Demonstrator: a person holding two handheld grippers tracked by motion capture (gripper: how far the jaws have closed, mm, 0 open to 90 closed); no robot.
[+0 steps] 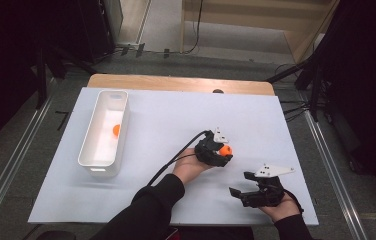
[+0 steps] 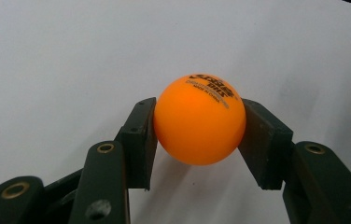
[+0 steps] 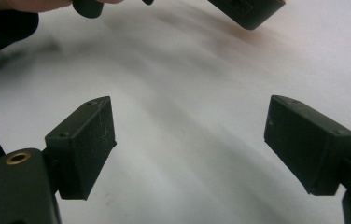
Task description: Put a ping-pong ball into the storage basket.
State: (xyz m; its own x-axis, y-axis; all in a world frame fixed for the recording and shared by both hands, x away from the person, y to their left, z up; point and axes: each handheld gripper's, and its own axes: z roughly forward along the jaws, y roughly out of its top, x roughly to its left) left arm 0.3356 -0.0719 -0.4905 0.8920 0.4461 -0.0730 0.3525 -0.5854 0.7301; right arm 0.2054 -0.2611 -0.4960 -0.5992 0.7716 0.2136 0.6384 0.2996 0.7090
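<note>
At the left of the table, a white bin point(image 1: 103, 131) already holds one orange ball point(image 1: 116, 130); the work in hand looks like carrying a second ball there. Near the table's middle, the left gripper point(image 1: 222, 152) is clamped on that second orange ball point(image 2: 200, 119), which sits squarely between the two pads point(image 2: 138, 140), pressed on both sides just above the white sheet point(image 1: 176, 120). To do the step well, the grip should probably hold firm and level during the carry, letting go low inside the bin so the light ball cannot bounce out. Further right, the right gripper point(image 1: 253, 186) rests near the front edge, jaws wide apart around nothing.
</note>
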